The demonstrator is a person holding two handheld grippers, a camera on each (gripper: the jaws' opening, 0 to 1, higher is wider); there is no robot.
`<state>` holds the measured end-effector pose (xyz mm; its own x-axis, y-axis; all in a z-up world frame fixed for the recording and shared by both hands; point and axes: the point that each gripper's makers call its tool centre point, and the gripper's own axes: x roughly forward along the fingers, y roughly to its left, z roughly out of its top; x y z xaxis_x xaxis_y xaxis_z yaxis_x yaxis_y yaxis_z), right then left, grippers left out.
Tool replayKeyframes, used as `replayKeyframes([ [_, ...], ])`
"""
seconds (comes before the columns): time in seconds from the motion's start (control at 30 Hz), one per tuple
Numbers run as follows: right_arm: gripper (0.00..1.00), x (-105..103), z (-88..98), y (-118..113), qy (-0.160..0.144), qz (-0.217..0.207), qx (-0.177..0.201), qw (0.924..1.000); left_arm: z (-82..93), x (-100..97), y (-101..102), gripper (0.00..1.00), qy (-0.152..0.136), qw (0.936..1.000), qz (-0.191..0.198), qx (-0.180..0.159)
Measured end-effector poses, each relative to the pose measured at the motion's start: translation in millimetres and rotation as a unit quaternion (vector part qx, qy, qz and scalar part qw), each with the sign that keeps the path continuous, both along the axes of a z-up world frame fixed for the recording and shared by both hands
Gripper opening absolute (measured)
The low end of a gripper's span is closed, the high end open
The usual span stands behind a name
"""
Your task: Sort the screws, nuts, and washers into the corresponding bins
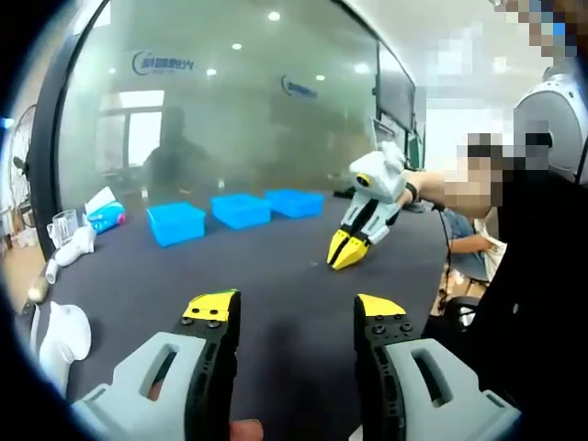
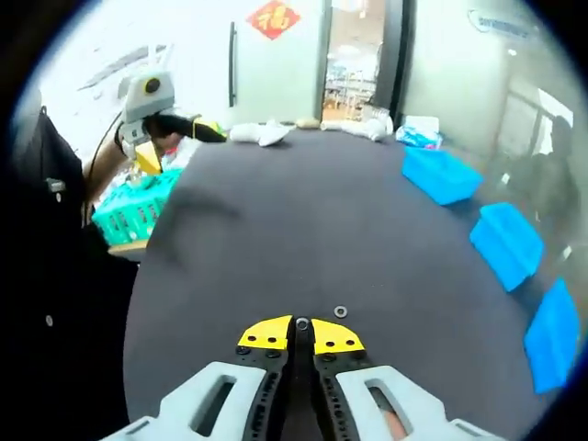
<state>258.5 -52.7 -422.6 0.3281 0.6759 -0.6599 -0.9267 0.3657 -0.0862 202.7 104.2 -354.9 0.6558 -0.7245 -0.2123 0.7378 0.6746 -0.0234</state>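
Left gripper gapes empty; right gripper fingers pinched (perhaps on a nut), washer beside, mid-table.

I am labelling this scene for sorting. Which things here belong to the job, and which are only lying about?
For the job:
- three blue bins
- washer on the table
- small part at the right gripper
- left gripper

Lying about:
- green basket
- white items at the far edge
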Motion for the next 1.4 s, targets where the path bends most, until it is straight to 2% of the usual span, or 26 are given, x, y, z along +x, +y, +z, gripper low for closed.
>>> replayKeyframes([
  [0.23, 0.04, -8, 19.0, -15, -0.019, -0.035, 0.049, 0.998, 2.7, 2.1, 0, 0.48, -0.003, 1.0, 0.0, -0.001],
  [0.43, 0.04, -15, 34.9, -32, -0.041, -0.068, 0.089, 0.9929, 5.4, 3.2, 0, 0.48, -0.007, 1.0, 0.0, 0.0],
  [0.6, 0.04, -14, 56.1, -50, -0.078, -0.117, 0.146, 0.9791, 7.8, 4.3, -1, 0.48, -0.009, 1.0, 0.001, 0.0],
  [0.7, 0.04, -12, 68.4, -64, -0.105, -0.144, 0.18, 0.9674, 9.0, 5.1, -1, 0.48, -0.011, 0.9999, 0.002, 0.0],
  [0.9, 0.04, -21, 80.1, -81, -0.14, -0.183, 0.215, 0.949, 10.8, 6.2, -3, 0.48, -0.012, 0.9999, 0.002, 0.002],
  [1.0, 0.04, -25, 83.4, -85, -0.148, -0.195, 0.233, 0.9413, 12.7, 6.5, -3, 0.48, -0.014, 0.9999, 0.003, 0.001],
  [1.2, 0.04, -27, 86.6, -87, -0.161, -0.207, 0.242, 0.9341, 14.8, 6.4, -4, 0.48, -0.016, 0.9999, 0.004, 0.002],
  [1.4, 0.04, -18, 95.2, -87, -0.167, -0.213, 0.258, 0.9274, 16.2, 7.4, -4, 0.48, -0.018, 0.9998, 0.005, 0.0],
])
